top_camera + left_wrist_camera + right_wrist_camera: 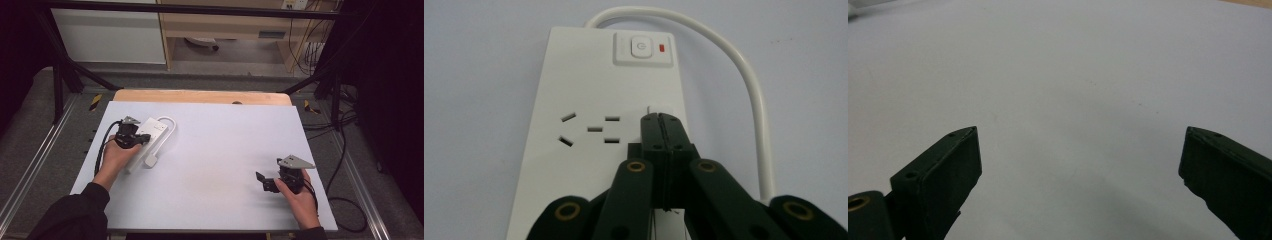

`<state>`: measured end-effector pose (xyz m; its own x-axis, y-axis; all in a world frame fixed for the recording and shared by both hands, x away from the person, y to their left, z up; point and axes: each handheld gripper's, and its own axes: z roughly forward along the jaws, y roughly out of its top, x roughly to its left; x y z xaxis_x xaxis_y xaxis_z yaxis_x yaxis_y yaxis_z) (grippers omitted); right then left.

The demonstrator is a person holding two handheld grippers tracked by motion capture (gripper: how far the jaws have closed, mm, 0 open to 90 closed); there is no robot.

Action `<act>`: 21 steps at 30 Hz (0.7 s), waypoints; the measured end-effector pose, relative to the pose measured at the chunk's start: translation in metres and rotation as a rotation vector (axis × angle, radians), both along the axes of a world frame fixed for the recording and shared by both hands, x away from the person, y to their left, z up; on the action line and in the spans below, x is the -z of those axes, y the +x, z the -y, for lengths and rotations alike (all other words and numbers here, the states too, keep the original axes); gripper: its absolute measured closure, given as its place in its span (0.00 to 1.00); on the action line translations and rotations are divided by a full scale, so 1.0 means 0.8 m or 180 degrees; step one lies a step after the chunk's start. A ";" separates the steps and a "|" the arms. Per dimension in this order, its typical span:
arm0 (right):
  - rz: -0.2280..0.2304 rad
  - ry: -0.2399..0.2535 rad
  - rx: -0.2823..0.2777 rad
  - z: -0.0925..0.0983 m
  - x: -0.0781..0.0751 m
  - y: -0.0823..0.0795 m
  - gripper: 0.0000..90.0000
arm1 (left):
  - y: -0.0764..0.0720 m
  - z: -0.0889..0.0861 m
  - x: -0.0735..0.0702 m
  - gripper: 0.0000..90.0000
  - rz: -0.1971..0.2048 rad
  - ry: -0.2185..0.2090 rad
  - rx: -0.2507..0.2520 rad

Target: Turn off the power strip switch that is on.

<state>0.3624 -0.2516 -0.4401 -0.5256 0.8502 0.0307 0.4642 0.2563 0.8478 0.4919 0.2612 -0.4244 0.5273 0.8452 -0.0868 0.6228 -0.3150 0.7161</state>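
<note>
L gripper (662, 118) shut over power strip (589, 100) | contact unclear — plug (151, 161) half-hidden

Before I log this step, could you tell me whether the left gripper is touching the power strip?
Cannot tell. In the left gripper view the shut left gripper overlaps the power strip, but neither contact nor a gap shows plainly.
</note>
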 end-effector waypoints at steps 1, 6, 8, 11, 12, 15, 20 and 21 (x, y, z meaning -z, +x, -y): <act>0.0001 0.0000 -0.0002 0.000 0.000 0.000 0.04 | 0.000 0.001 0.000 1.00 0.0003 -0.0006 0.0000; 0.0007 -0.0010 -0.0007 0.000 0.000 0.000 0.04 | -0.001 0.005 -0.001 1.00 0.0011 0.0038 0.0026; 0.0003 0.0003 -0.0003 0.000 0.000 0.000 0.04 | -0.001 0.005 -0.001 1.00 0.0026 0.0063 0.0032; 0.0003 0.0004 0.0002 0.001 0.000 0.000 0.04 | -0.002 0.004 -0.003 1.00 0.0079 0.0030 0.0006; 0.0004 0.0003 0.0002 0.001 0.000 0.000 0.04 | -0.002 0.003 -0.004 1.00 0.0096 0.0022 0.0004; 0.0004 -0.0005 -0.0006 0.000 0.000 0.000 0.04 | -0.003 0.003 -0.007 1.00 0.0130 -0.0005 -0.0005; 0.0002 -0.0002 -0.0001 0.001 0.000 0.000 0.04 | -0.004 0.005 -0.009 1.00 0.0161 -0.0030 0.0027; 0.0000 0.0001 0.0001 0.001 0.000 0.000 0.04 | -0.004 0.005 -0.010 1.00 0.0165 -0.0033 0.0040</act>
<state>0.3623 -0.2522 -0.4399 -0.5254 0.8503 0.0311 0.4644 0.2559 0.8479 0.4884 0.2570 -0.4166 0.5419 0.8377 -0.0679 0.5809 -0.3149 0.7506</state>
